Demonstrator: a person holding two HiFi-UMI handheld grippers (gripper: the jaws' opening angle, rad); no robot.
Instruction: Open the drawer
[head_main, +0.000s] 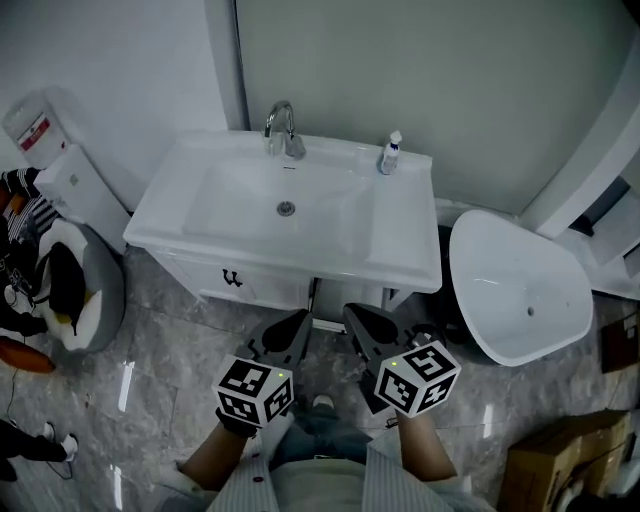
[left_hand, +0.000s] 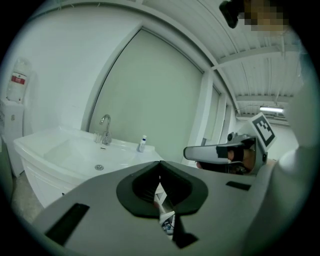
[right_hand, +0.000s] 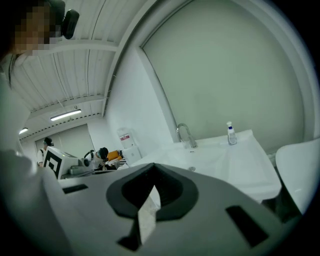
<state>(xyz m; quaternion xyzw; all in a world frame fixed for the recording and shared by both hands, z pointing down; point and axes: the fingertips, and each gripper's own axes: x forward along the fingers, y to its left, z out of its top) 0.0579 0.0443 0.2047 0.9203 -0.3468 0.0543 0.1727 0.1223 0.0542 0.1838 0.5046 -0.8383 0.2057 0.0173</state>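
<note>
Head view: the left claw and right claw hang side by side, the white drawer shut beneath the sink at their eleven o'clock, apart from both. Left gripper view: jaws together, empty. Right gripper view: jaws together, holding nothing

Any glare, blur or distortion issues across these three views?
Head view: sharp, dim cool light, streaky glare on the glossy floor. Left gripper view: strong fisheye, black vignette, left claw soft up close. Right gripper view: same fisheye and vignette, right claw blurred.
</note>
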